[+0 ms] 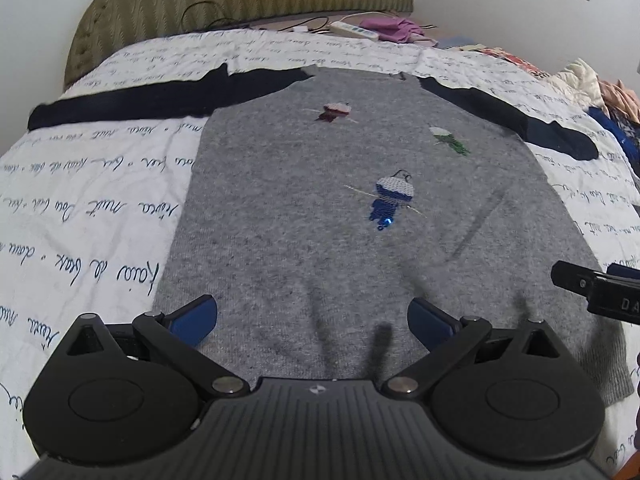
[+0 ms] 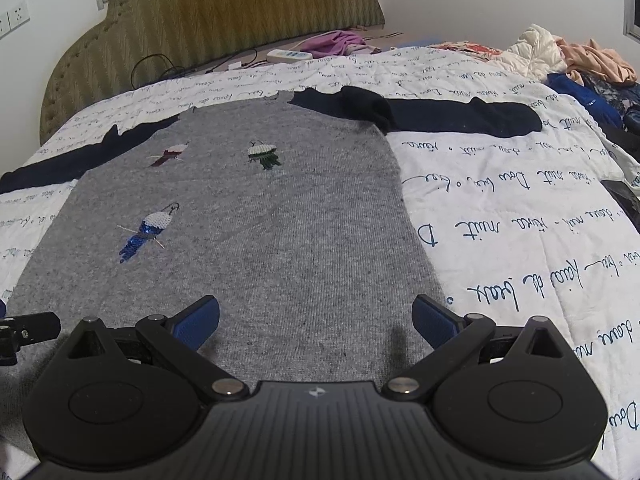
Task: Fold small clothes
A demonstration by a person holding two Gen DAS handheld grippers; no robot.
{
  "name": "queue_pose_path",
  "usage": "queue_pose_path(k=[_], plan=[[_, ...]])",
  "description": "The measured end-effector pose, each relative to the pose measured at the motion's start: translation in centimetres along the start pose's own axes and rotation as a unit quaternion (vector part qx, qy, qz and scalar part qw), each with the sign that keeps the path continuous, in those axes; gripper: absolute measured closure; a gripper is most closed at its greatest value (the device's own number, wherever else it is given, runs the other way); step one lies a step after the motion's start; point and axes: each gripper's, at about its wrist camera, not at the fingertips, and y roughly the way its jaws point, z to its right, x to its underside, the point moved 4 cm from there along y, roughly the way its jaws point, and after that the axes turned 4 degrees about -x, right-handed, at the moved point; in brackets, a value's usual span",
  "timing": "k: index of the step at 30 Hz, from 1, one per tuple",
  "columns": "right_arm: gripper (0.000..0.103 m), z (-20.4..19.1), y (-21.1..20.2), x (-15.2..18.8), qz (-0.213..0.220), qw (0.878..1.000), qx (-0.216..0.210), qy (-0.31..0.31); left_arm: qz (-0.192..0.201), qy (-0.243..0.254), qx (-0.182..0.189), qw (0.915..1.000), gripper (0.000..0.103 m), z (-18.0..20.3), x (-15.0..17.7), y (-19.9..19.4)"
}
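Observation:
A small grey sweater (image 1: 304, 216) (image 2: 248, 232) with dark navy sleeves lies flat, front up, on the bed, both sleeves spread out sideways. Sequinned figures in blue (image 1: 390, 198), green and red decorate its chest. My left gripper (image 1: 313, 320) hovers open over the hem, toward the sweater's left half, blue pads wide apart and empty. My right gripper (image 2: 316, 322) is open too, over the hem near the sweater's right edge. The tip of the right gripper (image 1: 592, 288) shows at the right edge of the left wrist view.
The bed carries a white quilt (image 2: 500, 200) printed with blue script. An olive padded headboard (image 2: 224, 12) stands behind. A power strip (image 2: 289, 55), cables and a purple garment (image 2: 336, 42) lie near it. A heap of clothes (image 2: 576, 60) sits at the far right.

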Motion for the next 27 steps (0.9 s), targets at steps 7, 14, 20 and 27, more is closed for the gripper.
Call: queue_pose_path(k=[7,14,20,27], plan=[[0.0,-0.4,-0.1,-0.3,0.0,1.0,-0.002,-0.008,0.0,0.001,-0.006,1.0,0.0,-0.2,-0.1,0.0],[0.0,-0.6,0.3,-0.7,-0.001,1.0,-0.002,-0.014,0.002,0.006,-0.01,0.9999,0.001,-0.1,-0.5,0.7],[0.0,-0.7,0.9,-1.0,-0.004,1.0,-0.004,-0.016,0.004,0.012,-0.016,0.9998,0.001,0.0,-0.9,1.1],[0.0,-0.9,1.5,-1.9,-0.005,1.0,-0.011,-0.022,0.012,0.019,-0.022,0.9995,0.001,0.0,-2.0,1.6]])
